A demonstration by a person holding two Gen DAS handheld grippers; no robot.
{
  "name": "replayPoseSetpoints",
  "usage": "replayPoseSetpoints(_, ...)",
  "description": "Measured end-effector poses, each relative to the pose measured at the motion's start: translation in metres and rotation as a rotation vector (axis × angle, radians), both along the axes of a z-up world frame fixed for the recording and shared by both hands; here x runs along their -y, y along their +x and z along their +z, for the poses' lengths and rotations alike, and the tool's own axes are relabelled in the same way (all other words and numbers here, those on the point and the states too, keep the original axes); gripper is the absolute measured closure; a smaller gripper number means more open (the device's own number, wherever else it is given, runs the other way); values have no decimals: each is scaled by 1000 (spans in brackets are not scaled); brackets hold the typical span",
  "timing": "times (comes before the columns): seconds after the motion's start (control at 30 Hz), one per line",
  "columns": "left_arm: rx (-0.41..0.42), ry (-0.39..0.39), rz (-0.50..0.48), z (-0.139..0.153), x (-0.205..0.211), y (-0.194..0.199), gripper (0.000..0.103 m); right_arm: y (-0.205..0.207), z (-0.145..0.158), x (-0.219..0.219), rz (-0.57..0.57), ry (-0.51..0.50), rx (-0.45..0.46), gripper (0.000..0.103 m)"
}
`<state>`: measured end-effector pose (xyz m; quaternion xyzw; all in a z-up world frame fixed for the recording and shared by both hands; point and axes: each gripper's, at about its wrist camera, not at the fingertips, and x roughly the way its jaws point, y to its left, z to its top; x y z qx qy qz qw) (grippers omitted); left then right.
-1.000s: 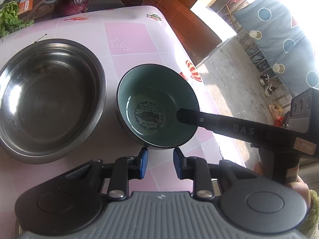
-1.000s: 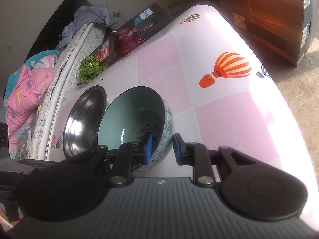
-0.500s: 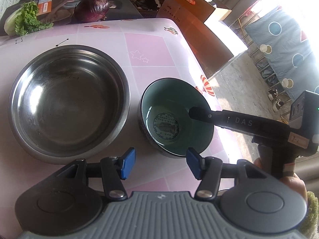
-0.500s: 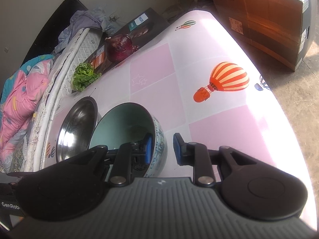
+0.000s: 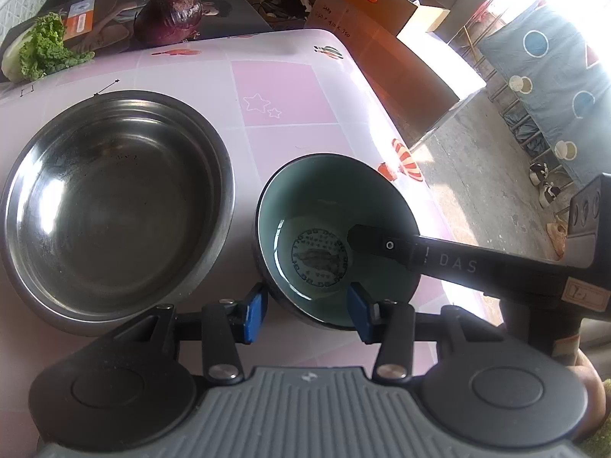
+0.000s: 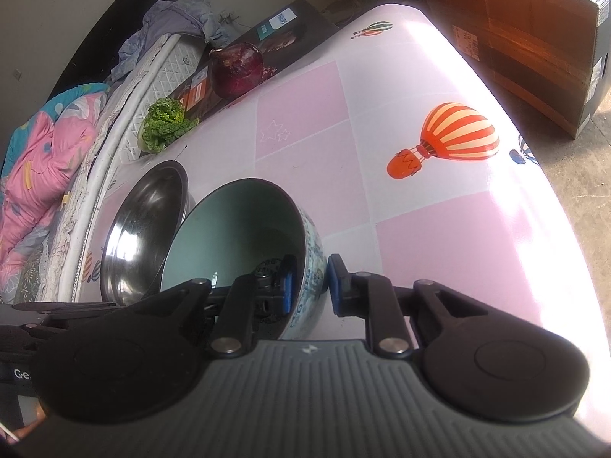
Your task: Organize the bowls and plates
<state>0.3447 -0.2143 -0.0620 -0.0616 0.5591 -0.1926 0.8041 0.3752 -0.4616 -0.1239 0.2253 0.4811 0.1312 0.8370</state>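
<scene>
A ceramic bowl [image 5: 336, 206], pale green inside and blue-patterned outside, is just right of a large steel bowl [image 5: 110, 202] on the pink checked table [image 5: 282, 95]. My right gripper [image 6: 308, 284] is shut on the ceramic bowl's rim [image 6: 311, 259], one finger inside and one outside; that finger shows in the left wrist view [image 5: 382, 244]. My left gripper [image 5: 307, 311] is open, its blue pads either side of the bowl's near rim. The steel bowl [image 6: 145, 225] shows left of the ceramic bowl in the right wrist view.
A red cabbage [image 5: 170, 19] and lettuce [image 5: 42, 51] lie on a dark box at the table's far edge. Cardboard boxes [image 5: 385, 34] stand on the floor beyond the table. Bedding [image 6: 42, 145] lies to the left. The table's right edge drops to the floor.
My left gripper opened from nearly shut and moved up to the ceramic bowl's near rim. My right gripper stayed shut on the bowl.
</scene>
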Motion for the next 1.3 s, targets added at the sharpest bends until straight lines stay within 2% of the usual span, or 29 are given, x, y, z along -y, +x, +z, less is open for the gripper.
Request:
replayPoseSetpoints(0.37,-8,-10,-83,0,8,-17,57,-22,-1,16,-23,21,-10,86)
replayPoseSetpoints(0.6,-18,-47,-137,-2,6,-26,57,-40,0,23,-19,15,-22,86)
replayPoseSetpoints(0.77,10,-48,-130,1,-7,-27,56,-49,7,27,-34,3,10,83)
replayPoseSetpoints(0.97,39,-41,-95,6,-22,-22,55,-58,15,40,-93,41,37,83)
replayPoseSetpoints(1.07,60,-16,-92,7,-20,-20,56,-62,16,41,-100,35,42,82)
replayPoseSetpoints(1.17,77,17,-90,6,-14,-19,57,-65,16,40,-103,33,46,82)
replayPoseSetpoints(1.3,71,31,-89,3,-4,-16,67,-65,14,37,-103,26,47,82)
